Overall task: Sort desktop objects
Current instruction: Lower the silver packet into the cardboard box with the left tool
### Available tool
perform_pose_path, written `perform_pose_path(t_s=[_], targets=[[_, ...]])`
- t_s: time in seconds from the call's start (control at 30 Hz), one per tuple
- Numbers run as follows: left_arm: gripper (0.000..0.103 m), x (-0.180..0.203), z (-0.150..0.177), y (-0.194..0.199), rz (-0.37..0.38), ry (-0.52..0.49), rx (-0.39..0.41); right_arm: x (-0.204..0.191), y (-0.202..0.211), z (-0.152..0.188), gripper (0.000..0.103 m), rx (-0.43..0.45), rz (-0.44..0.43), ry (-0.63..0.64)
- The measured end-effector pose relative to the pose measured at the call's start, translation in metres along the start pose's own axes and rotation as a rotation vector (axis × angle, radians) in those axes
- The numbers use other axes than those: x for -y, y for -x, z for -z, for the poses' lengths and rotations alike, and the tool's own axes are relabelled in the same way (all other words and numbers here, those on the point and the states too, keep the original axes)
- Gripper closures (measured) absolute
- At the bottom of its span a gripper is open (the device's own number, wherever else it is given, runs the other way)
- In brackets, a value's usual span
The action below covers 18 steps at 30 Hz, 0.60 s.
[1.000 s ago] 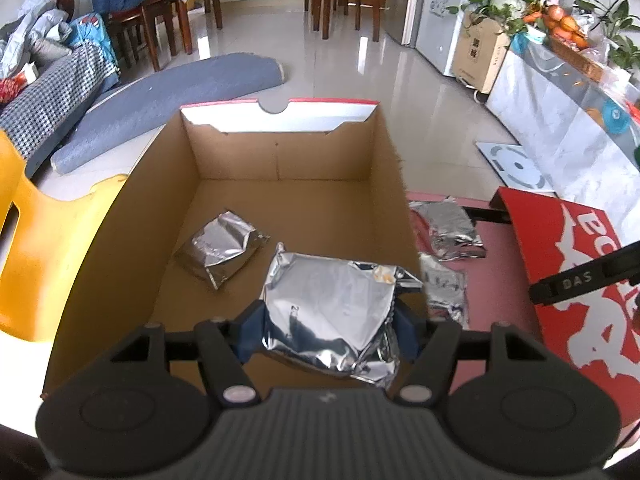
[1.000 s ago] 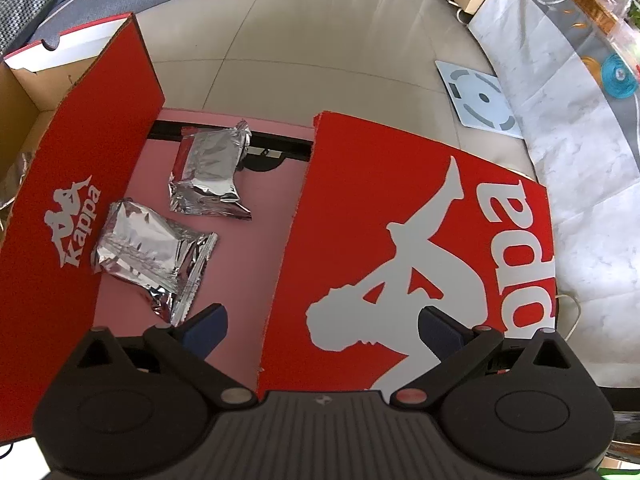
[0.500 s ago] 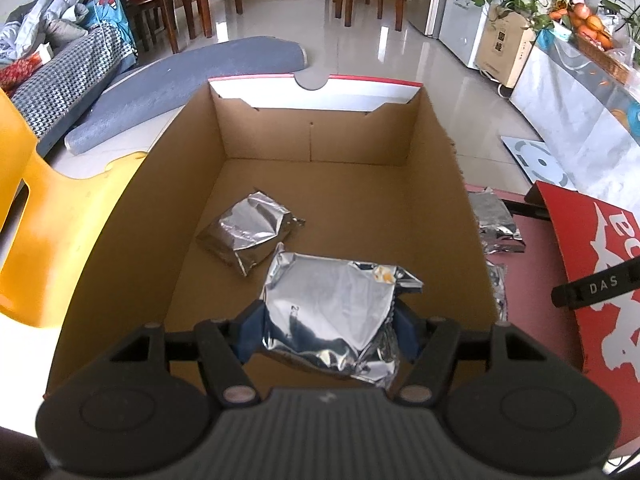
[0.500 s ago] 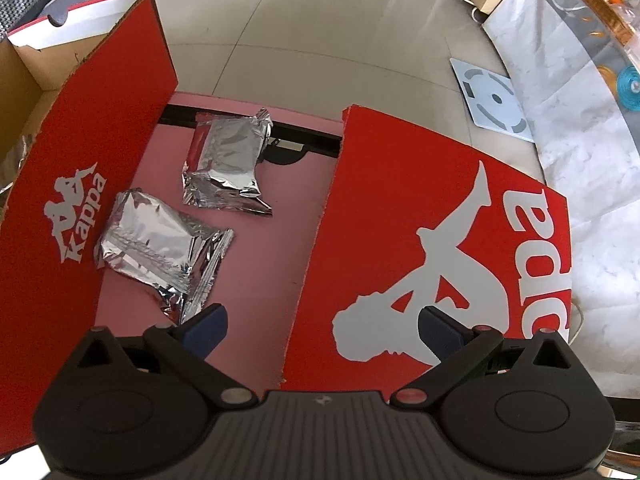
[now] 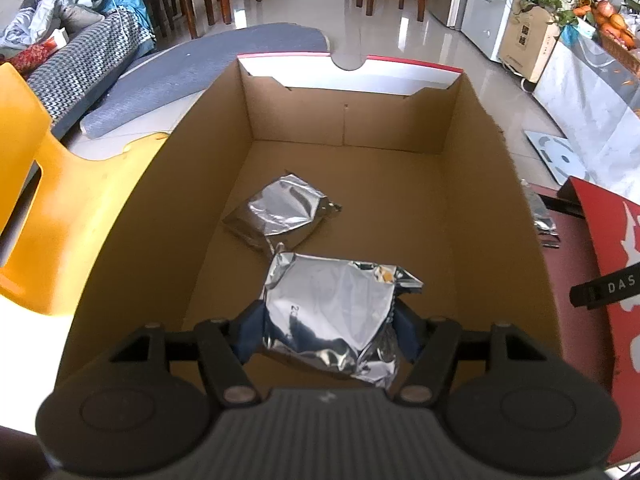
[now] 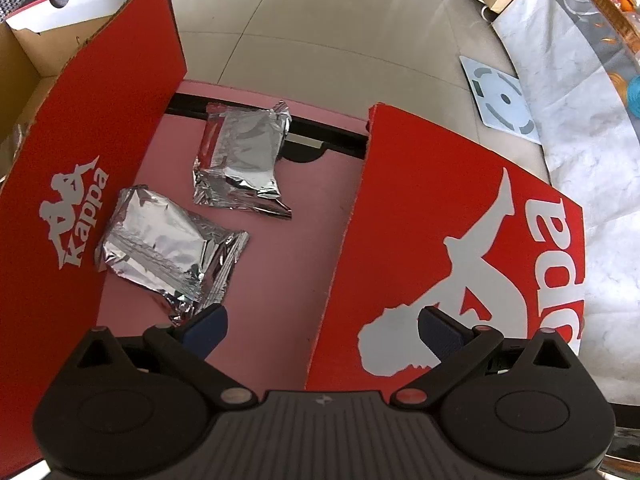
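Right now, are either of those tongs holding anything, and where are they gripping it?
The left tongs grip a foil packet by its two side edges, over the box. The right tongs are open and hold nothing.

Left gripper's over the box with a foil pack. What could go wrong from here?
1. The held pack is crumpled and gripped by its sides in the left gripper; it may slip early.
2. Released here, it might land partly on the pack in the box.
3. The right gripper is open beside the lid; reaching for the table packs could clip it.
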State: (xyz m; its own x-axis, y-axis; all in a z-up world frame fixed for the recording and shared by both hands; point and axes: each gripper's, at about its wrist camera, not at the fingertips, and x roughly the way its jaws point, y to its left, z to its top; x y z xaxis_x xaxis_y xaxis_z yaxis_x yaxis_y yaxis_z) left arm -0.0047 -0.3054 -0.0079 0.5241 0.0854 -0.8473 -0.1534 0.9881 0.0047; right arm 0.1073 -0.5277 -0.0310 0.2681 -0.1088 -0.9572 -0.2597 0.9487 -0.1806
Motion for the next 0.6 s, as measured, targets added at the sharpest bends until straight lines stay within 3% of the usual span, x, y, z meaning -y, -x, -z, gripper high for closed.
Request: perform_pose_path(t_s=[0.6], targets=[[0.037, -0.017, 0.001, -0.017, -0.038, 0.052, -0.059, -0.025, -0.008, -0.012, 0.002, -0.012, -0.009, 0.048]])
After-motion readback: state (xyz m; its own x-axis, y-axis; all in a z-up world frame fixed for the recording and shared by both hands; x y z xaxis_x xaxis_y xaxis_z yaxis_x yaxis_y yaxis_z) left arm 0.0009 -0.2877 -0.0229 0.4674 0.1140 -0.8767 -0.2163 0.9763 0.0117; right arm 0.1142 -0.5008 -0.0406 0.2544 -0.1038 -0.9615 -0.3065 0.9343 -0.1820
